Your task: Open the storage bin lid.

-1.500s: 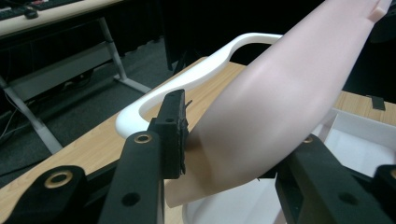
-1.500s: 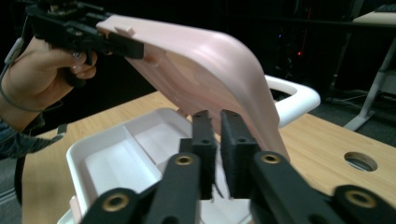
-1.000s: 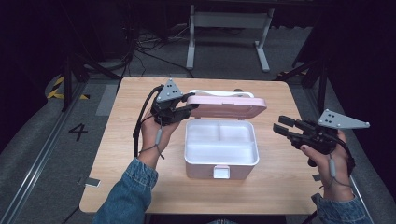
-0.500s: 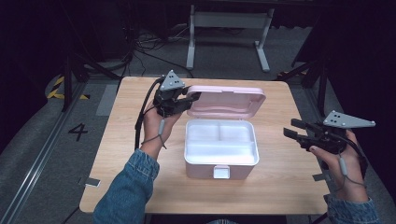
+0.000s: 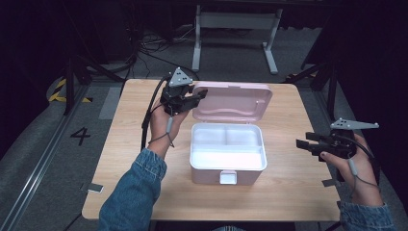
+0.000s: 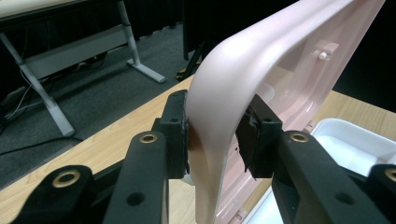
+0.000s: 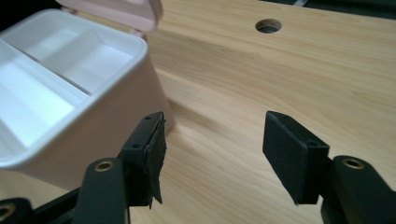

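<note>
A pink lunch box (image 5: 211, 174) with a white divided inside stands open in the middle of the wooden table (image 5: 144, 192). Its pink lid (image 5: 235, 102) stands tilted back, inner face toward me. My left gripper (image 5: 199, 95) is shut on the lid's left edge; in the left gripper view both pads press the lid (image 6: 261, 51). My right gripper (image 5: 302, 140) hovers at the table's right edge, apart from the box. Its jaws have just been opening, and only bare wood lies between them in the right gripper view, where the gripper (image 7: 215, 149) is beside the box wall (image 7: 112, 112).
A white latch (image 5: 228, 177) hangs on the box's front wall. The table has a round cable hole (image 7: 268, 25) at the back. A metal desk frame (image 5: 235, 29) stands on the floor beyond the table. The floor at left carries a painted 4 (image 5: 80, 135).
The lid has swung up and back with my left gripper on it. My right hand has drifted right and down, away from the box, with its jaws spread wider.
</note>
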`<state>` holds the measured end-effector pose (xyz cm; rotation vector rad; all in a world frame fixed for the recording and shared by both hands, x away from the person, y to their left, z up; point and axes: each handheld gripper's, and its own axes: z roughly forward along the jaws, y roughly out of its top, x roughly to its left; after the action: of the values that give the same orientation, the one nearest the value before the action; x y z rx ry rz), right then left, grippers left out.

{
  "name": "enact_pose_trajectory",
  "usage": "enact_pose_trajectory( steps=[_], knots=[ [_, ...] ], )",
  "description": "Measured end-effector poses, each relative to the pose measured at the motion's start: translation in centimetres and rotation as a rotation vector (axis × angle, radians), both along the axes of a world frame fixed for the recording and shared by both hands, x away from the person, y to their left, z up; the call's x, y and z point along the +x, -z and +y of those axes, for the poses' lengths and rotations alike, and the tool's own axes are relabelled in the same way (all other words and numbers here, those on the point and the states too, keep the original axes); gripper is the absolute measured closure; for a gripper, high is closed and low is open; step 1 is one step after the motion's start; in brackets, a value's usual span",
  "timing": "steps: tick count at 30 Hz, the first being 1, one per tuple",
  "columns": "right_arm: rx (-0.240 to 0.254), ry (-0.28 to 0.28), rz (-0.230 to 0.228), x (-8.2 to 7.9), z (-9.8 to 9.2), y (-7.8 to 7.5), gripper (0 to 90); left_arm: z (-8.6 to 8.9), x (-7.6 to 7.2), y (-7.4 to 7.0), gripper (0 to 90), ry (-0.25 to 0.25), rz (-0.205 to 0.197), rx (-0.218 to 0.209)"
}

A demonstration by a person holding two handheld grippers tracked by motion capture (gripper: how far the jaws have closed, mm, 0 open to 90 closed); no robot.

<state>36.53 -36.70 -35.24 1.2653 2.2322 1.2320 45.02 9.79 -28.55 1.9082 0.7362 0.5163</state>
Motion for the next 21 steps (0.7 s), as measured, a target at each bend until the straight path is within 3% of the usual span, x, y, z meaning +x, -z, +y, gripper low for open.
enact_pose_trajectory(
  steps=[7,10,21],
  knots=[
    [-0.034,0.031,0.010,0.5,-1.0,1.2,32.1,-0.1,0.6,0.2,65.8,-0.012,-0.012,-0.004],
    [-0.087,0.038,0.045,0.7,-1.4,1.9,30.4,-0.1,0.8,0.3,65.6,-0.016,-0.005,-0.006],
    [-0.154,0.081,0.130,1.1,-2.0,3.3,28.8,-0.3,1.9,0.3,64.6,-0.033,0.012,0.012]
  ],
)
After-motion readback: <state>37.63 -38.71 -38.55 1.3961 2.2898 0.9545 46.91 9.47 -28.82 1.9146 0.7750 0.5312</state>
